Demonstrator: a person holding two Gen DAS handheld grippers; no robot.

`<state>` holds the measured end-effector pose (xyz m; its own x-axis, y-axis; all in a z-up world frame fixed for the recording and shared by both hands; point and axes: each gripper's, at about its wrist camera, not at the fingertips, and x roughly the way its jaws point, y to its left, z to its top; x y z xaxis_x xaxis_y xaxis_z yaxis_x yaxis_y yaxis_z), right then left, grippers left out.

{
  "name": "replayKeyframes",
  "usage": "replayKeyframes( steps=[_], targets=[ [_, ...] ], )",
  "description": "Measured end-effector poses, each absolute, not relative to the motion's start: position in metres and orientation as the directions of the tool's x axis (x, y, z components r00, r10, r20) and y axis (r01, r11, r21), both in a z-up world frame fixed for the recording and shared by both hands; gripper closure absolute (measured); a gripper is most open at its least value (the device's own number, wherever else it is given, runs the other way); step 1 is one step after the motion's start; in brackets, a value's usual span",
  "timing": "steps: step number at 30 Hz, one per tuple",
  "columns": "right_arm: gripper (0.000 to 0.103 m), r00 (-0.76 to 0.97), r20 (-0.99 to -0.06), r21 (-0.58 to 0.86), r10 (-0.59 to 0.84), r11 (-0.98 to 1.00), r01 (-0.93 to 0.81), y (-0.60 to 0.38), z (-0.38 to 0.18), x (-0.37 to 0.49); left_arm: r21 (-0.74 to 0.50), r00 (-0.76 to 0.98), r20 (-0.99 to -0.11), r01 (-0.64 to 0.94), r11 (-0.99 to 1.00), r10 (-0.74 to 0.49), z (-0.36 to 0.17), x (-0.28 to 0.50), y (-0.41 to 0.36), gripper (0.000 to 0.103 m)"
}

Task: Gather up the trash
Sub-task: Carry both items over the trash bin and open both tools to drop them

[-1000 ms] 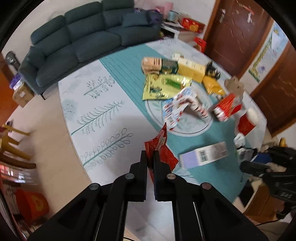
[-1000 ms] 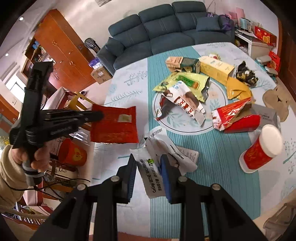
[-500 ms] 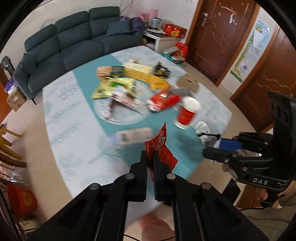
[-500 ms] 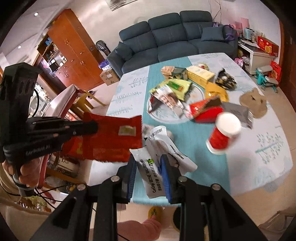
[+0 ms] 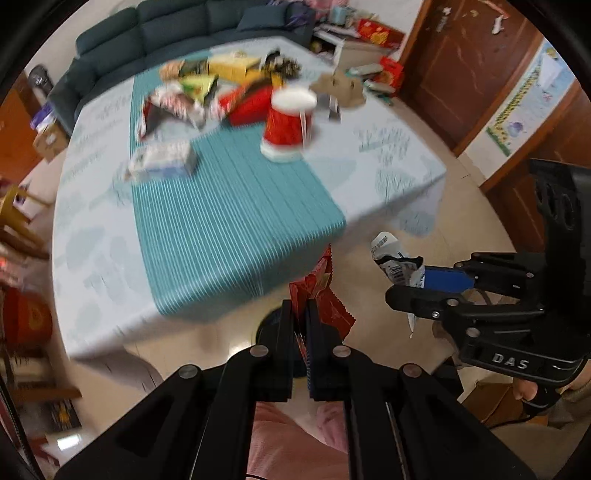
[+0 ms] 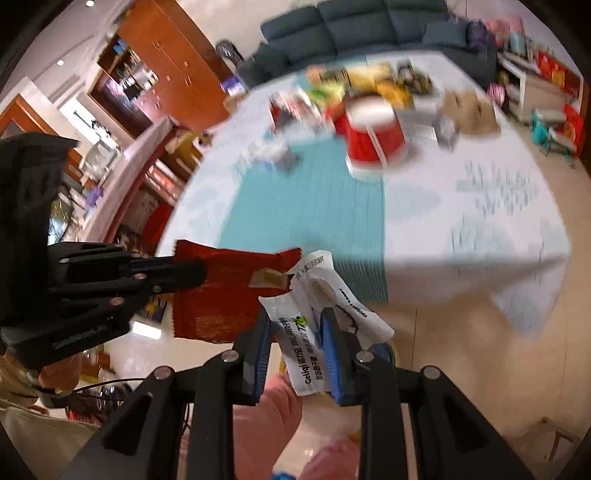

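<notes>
We see our right gripper (image 6: 293, 328) at bottom centre, clamped on a white wrapper (image 6: 310, 332). Left gripper (image 6: 177, 271) at mid left pinches a red packet (image 6: 221, 291). Upper frame, blurred: table (image 6: 480, 221) with red cup (image 6: 375, 138) and litter; sofa (image 6: 369, 26) behind.

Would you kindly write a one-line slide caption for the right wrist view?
Right claw grips a white wrapper beside the left claw's red packet, past the cluttered table's edge.
</notes>
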<state>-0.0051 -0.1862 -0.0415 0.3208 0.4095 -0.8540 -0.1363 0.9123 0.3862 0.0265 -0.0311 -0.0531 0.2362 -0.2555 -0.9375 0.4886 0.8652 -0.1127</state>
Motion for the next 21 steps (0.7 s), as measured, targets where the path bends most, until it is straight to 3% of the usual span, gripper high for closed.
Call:
replayKeyframes(
  steps=[5, 15, 21],
  targets=[
    [0.077, 0.241, -0.869, 0.429, 0.431, 0.901, -0.066, -0.195, -0.092, -0.021, -0.048, 0.227, -0.958, 0.473, 0.88, -0.174, -0.091, -0.003, -0.044, 0.1],
    [0.077, 0.139, -0.92, 0.369, 0.367, 0.93, -0.013, -0.185, -0.189, -0.018, 0.014, 0.252, -0.963, 0.416, 0.909, -0.101, -0.175, -0.015, -0.037, 0.1],
    [0.077, 0.097, -0.93, 0.357, 0.356, 0.934, -0.004, -0.175, -0.244, -0.02, -0.036, 0.228, -0.967, 0.315, 0.948, -0.112, -0.232, -0.018, -0.023, 0.1]
  ],
)
